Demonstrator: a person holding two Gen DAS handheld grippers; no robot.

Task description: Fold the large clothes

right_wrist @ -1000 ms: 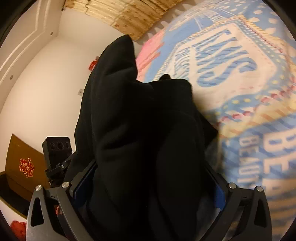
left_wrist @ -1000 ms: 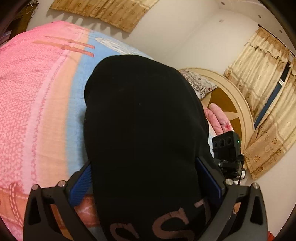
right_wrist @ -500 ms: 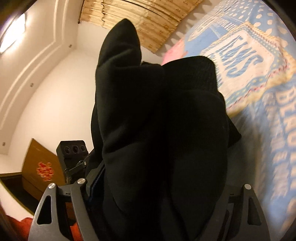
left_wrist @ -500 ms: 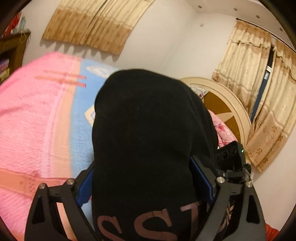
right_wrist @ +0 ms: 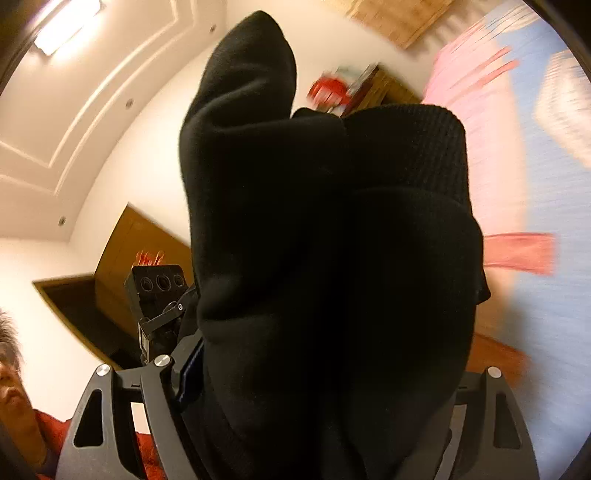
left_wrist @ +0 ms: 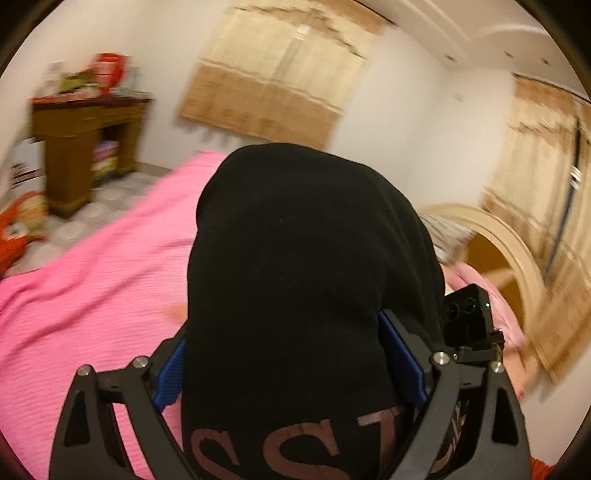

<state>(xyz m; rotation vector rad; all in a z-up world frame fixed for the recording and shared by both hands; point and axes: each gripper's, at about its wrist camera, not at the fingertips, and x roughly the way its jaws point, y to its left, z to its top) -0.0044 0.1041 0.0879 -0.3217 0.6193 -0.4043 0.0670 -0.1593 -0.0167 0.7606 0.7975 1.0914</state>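
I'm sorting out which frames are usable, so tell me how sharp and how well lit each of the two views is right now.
Left wrist view: the black garment and left claw are sharp, while the pink bedspread and curtains smear with motion blur. Right wrist view: the ceiling light glares, the garment is almost featureless black, and the bedspread streaks at the right; both views bend at the edges.
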